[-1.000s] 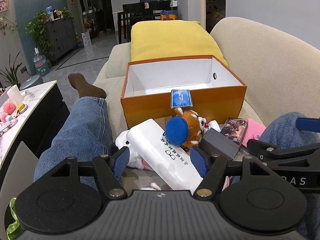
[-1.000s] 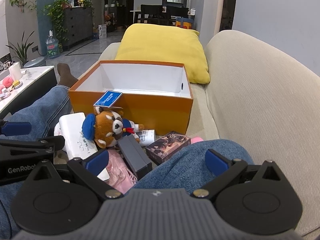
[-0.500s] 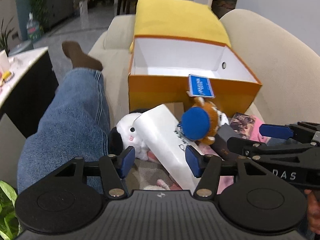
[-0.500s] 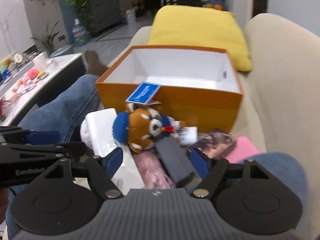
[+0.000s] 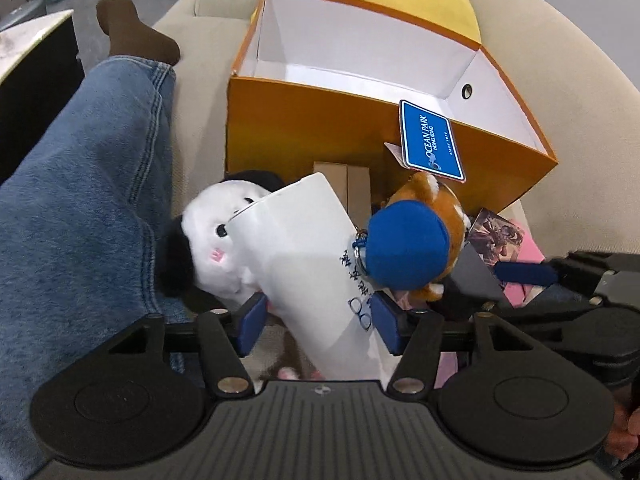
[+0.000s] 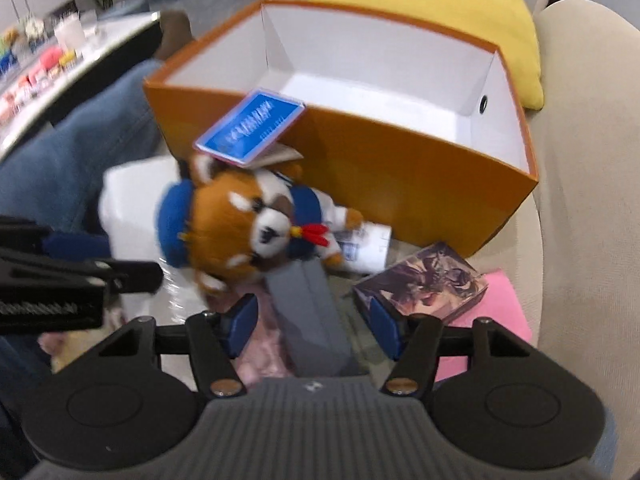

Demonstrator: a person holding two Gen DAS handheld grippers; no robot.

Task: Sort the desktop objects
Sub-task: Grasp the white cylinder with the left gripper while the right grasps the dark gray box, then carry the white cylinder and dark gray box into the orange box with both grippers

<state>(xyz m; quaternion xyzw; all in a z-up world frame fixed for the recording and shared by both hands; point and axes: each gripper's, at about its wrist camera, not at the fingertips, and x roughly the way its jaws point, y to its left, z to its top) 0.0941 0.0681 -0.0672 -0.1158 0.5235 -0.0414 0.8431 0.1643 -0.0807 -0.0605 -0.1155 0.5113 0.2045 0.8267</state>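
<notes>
Now both claws sit low over the heap of things lying on the sofa between the person's legs, just in front of the empty orange box (image 5: 304, 128). Spread wide with nothing gripped, the left claw (image 5: 316, 322) has its blue pads to either side of the white glasses case (image 5: 304, 248); whether a pad touches the case cannot be told. That case looks stiff, light and smooth, likely slippery, so a hold across its narrow width near the middle seems safest. Likewise wide and empty, the right claw (image 6: 312, 322) straddles the grey box (image 6: 310, 312), a rigid slab that should take a firm pinch on its long sides. A red panda plush (image 6: 244, 224) leans on both items, soft and light, and will probably tumble when either is lifted; its blue tag (image 5: 430, 140) rests against the box wall. A white plush (image 5: 212, 236) lies tucked under the case beside the left leg. The card box (image 6: 424, 284) and pink pouch (image 6: 500, 300) lie to the right. Room is tight sideways, with denim legs flanking the heap, but open upward, and the near rim of the orange box must be cleared
</notes>
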